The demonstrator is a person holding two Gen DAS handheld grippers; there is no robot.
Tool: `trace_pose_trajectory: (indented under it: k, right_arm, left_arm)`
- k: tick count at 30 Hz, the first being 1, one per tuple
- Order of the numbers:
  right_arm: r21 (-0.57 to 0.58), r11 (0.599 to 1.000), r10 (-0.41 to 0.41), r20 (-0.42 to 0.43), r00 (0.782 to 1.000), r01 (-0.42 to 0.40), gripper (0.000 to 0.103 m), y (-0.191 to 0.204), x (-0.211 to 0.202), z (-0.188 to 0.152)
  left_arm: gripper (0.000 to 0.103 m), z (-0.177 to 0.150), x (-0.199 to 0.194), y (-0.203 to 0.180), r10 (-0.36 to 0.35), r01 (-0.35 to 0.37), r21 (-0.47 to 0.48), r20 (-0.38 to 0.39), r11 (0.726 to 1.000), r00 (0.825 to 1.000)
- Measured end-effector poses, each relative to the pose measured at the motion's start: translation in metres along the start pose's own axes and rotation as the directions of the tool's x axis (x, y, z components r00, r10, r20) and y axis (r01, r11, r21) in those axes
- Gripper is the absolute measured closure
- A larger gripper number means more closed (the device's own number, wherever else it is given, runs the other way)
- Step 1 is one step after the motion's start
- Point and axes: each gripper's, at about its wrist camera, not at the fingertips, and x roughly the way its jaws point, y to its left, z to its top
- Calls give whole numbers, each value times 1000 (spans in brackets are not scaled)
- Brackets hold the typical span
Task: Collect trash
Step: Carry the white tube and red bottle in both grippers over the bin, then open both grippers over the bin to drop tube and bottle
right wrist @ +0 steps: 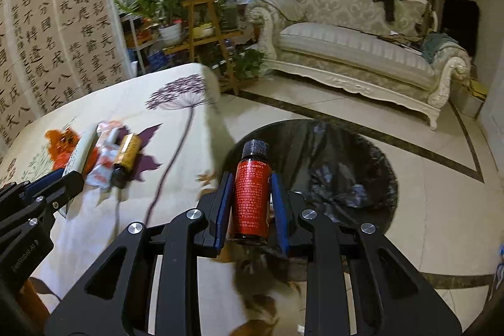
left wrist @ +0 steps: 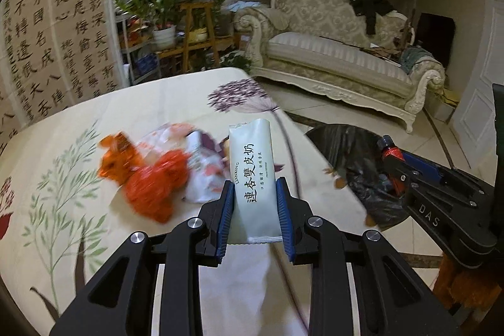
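Note:
My left gripper (left wrist: 254,188) is shut on a pale green snack wrapper (left wrist: 253,172) with black Chinese print, held above the flowered tablecloth (left wrist: 78,178). My right gripper (right wrist: 249,181) is shut on a small red-labelled bottle (right wrist: 252,194) with a black cap, held over the open black trash bag (right wrist: 340,172) on the floor. The right gripper with the bottle also shows in the left wrist view (left wrist: 392,153), above the bag (left wrist: 352,147). More trash lies on the table: an orange crumpled wrapper (left wrist: 148,178), a white printed wrapper (left wrist: 204,169), and a brown-gold bottle (right wrist: 126,153).
The table's right edge (right wrist: 217,128) drops to a tiled floor (right wrist: 441,210). An ornate sofa (right wrist: 362,43) stands at the back right. Potted plants on wooden shelves (right wrist: 201,21) and a calligraphy screen (right wrist: 56,37) stand behind the table.

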Motion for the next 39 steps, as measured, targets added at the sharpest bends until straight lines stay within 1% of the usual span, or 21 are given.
trace_pose_trajectory:
  k: [3, 9, 20, 25, 28, 31, 32, 34, 37, 39]
  right_arm:
    - [17, 999, -27, 6, 1000, 27, 79, -11, 3, 4]
    - [41, 997, -64, 6, 998, 64, 79, -28, 12, 8]
    - [69, 994, -88, -10, 996, 88, 79, -52, 37, 13]
    - [84, 992, -94, -20, 995, 95, 79, -58, 49, 15]
    - [91, 991, -96, -27, 995, 98, 78, -62, 54, 15]
    - [102, 990, -98, -34, 995, 101, 76, -65, 57, 14]
    - [105, 989, -97, -38, 995, 101, 76, -66, 57, 13]
    - [111, 988, -108, -37, 993, 111, 69, -69, 57, 11]
    - [118, 986, -115, -41, 992, 119, 69, -71, 55, 9]
    - [124, 985, -118, -40, 992, 122, 69, -73, 54, 8]
  left_arm:
    - [75, 7, 8, -12, -17, 17, 27, 11, 1000, 1000]
    - [75, 17, 29, -34, -38, 38, 72, 1, 997, 999]
    - [75, 32, 65, -64, -52, 54, 140, -23, 989, 998]
    - [75, 37, 79, -76, -40, 45, 168, -29, 985, 999]
    - [74, 40, 88, -81, -42, 50, 173, -47, 984, 998]
    - [72, 40, 95, -84, -35, 45, 184, -61, 982, 998]
    - [70, 39, 97, -85, -33, 44, 186, -65, 981, 997]
    - [68, 39, 100, -86, -31, 46, 188, -78, 981, 996]
    - [59, 39, 102, -84, -34, 49, 176, -91, 983, 995]
    - [57, 40, 101, -81, -34, 48, 167, -85, 985, 996]
